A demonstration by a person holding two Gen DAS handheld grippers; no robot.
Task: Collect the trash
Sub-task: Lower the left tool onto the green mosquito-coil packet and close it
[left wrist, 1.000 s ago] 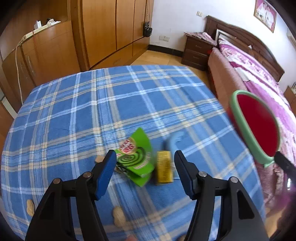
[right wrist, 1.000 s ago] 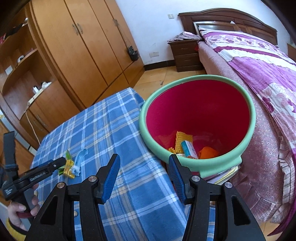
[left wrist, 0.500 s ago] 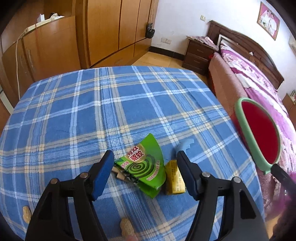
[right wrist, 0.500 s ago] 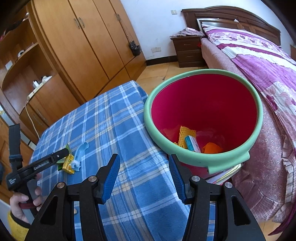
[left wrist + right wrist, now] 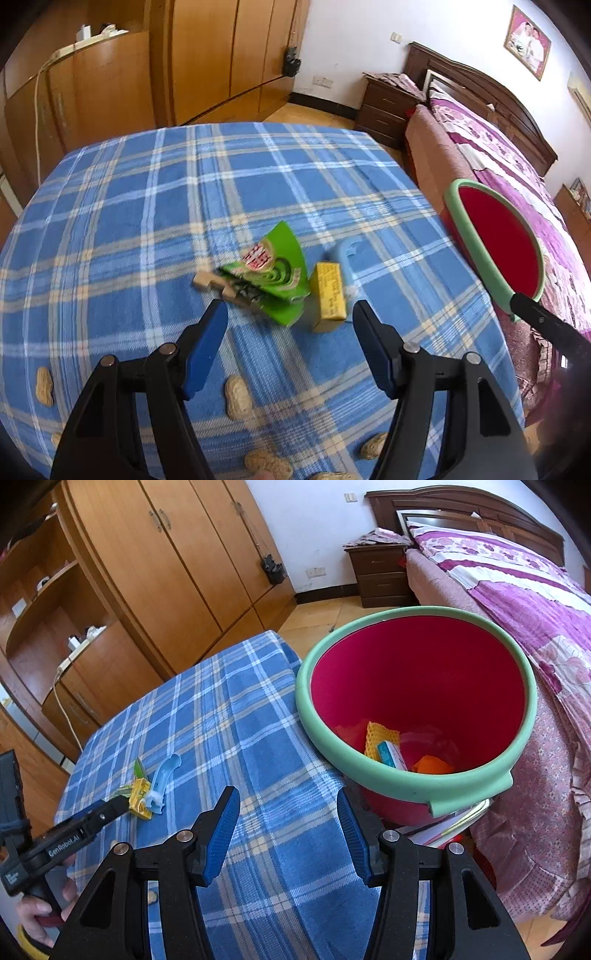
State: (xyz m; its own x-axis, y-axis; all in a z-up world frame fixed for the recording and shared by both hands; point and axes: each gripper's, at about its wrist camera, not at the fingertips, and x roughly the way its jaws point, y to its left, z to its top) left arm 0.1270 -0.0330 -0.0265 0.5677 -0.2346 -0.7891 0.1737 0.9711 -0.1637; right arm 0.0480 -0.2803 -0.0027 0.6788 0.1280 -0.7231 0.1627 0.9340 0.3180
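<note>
Left wrist: left gripper [image 5: 290,317] spread wide, empty, poised before green wrapper [image 5: 271,271] and yellow box [image 5: 330,291] on plaid cloth [image 5: 147,206]

Right wrist: right gripper [image 5: 288,830] unclenched, empty, beside red bin [image 5: 402,779] awaiting trash

The left gripper [image 5: 290,325] is held with its jaws spread wide, nothing between them. The right gripper [image 5: 288,830] is likewise held open and empty.
</note>
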